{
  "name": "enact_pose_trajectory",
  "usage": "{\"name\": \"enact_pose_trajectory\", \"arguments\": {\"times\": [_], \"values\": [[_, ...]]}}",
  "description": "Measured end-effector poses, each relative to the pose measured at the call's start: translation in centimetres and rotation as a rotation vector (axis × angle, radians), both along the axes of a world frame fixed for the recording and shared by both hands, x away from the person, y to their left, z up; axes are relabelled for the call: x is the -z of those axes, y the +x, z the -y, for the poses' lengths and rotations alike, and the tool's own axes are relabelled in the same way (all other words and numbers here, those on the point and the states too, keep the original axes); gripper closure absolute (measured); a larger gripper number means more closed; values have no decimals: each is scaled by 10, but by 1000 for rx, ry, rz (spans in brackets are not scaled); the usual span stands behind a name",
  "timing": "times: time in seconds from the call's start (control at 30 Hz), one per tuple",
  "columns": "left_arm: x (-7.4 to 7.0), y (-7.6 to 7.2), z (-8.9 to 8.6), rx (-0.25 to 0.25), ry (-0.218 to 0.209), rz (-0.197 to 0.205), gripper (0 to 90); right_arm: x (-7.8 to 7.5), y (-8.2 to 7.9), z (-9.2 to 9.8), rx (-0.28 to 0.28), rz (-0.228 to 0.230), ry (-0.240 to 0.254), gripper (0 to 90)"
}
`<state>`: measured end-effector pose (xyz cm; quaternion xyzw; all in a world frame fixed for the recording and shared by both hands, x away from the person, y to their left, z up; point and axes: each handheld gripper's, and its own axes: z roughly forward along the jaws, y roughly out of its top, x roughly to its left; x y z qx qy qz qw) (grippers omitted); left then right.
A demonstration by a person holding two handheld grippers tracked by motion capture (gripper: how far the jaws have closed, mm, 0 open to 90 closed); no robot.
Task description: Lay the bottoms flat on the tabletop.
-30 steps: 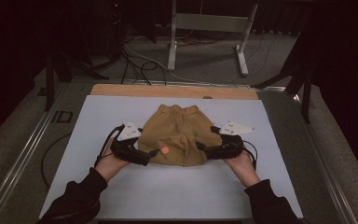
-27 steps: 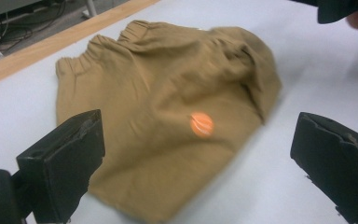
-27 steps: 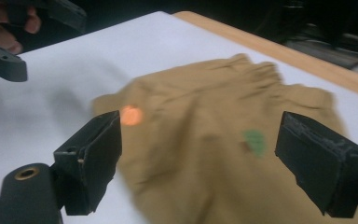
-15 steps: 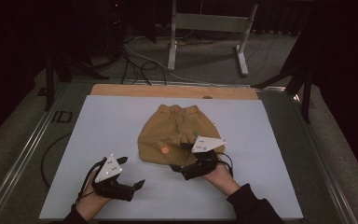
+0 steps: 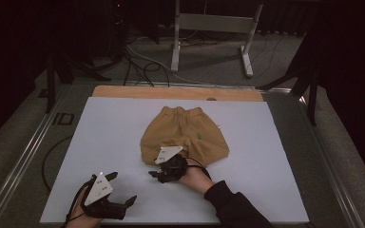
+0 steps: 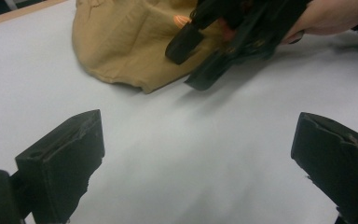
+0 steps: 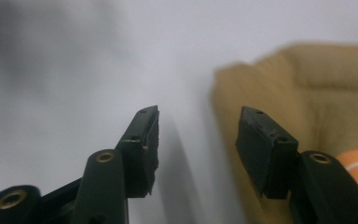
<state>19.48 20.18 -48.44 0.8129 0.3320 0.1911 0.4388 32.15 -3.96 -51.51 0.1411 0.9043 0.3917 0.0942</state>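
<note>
Both your hands pulled back off the shorts since a second ago.

Your right gripper (image 5: pixel 158 175) fingers have just been closing, nothing between them, at the near-left hem of the tan shorts (image 5: pixel 183 135) mid-bench (image 5: pixel 285 161). Left gripper (image 5: pixel 122 190) fingers spread wide, released, over bare bench near the front edge.

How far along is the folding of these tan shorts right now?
Done: the tan shorts lie on the white table, apparently folded once, waistband away from the person. In hand: the right gripper sits at the near hem, its jaws just been closing, no cloth visibly between them. The left gripper waits open, apart. Left: gripping the hem and any further fold.
</note>
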Motion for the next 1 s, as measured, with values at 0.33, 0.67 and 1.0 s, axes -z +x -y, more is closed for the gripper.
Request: {"name": "enact_pose_trajectory", "arguments": {"times": [0.33,0.67,1.0], "values": [[0,3,-2,-13,-14,10,37,8,12,1,79,33,-46,882],[0,7,-9,-54,-30,17,38,-25,6,6,54,23,37,895],[2,10,-11,-55,-29,12,38,-91,1,11,5,22,222,895]]}}
